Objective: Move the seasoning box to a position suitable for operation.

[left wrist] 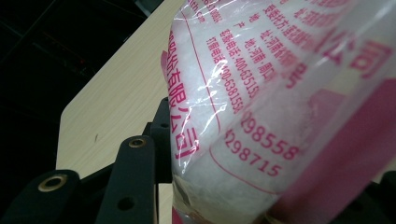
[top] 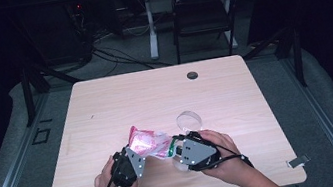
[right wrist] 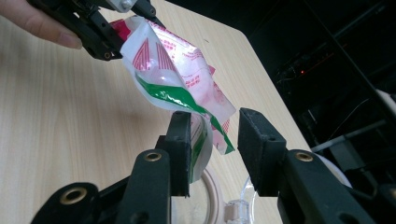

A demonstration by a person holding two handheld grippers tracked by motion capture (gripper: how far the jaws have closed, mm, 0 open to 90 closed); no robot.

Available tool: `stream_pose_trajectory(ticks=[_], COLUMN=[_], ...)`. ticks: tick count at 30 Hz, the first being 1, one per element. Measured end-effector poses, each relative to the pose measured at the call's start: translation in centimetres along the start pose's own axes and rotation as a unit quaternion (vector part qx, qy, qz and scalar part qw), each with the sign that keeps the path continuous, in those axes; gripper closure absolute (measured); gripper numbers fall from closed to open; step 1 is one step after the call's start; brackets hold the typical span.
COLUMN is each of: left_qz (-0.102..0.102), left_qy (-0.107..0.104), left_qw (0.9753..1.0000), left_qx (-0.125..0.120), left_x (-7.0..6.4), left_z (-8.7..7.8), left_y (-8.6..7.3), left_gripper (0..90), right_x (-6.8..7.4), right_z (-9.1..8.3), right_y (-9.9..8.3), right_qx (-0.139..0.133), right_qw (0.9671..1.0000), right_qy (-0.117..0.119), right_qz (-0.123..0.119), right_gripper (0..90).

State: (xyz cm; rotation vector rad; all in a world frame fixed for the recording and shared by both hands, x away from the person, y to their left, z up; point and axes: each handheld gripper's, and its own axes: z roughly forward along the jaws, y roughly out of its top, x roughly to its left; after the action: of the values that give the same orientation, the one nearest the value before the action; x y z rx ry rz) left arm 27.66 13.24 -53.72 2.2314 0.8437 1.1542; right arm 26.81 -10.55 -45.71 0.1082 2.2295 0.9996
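- The left gripper is held low over the near part of the counter, and its jaws are clamped on one end of a plastic bag printed in pink and white.
- In the left gripper view the bag crowds right up against the camera, with pink lettering running along it. The far jaw is hidden behind the plastic, so the clamp is best judged from the right gripper view, where that gripper pinches the bag's upper corner.
- The bag hangs clear of the counter between the two grippers. Its long axis runs roughly left to right across the high view, sloping down from the pink end at the left to a green-striped end at the right.
- The right gripper stands with jaws parted, the bag's lower green edge dipping into the gap. Whether either jaw touches it is hard to tell.
- A clear round lid lies on the counter just beyond the right gripper.
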Motion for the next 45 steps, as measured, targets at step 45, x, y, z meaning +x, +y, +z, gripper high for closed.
stream_pose_trajectory(ticks=[45], left_qz=[0.026], left_qy=[0.016], left_qw=[0.9995], left_qx=[-0.011], left_x=[-0.1], left_z=[-0.2], left_y=[0.1], left_gripper=[60.3], right_x=[1.3], right_z=[0.0], right_y=[1.0], right_qx=[0.012], right_qw=[0.9991], right_qy=[0.039], right_qz=[-0.01], right_gripper=[90.0])
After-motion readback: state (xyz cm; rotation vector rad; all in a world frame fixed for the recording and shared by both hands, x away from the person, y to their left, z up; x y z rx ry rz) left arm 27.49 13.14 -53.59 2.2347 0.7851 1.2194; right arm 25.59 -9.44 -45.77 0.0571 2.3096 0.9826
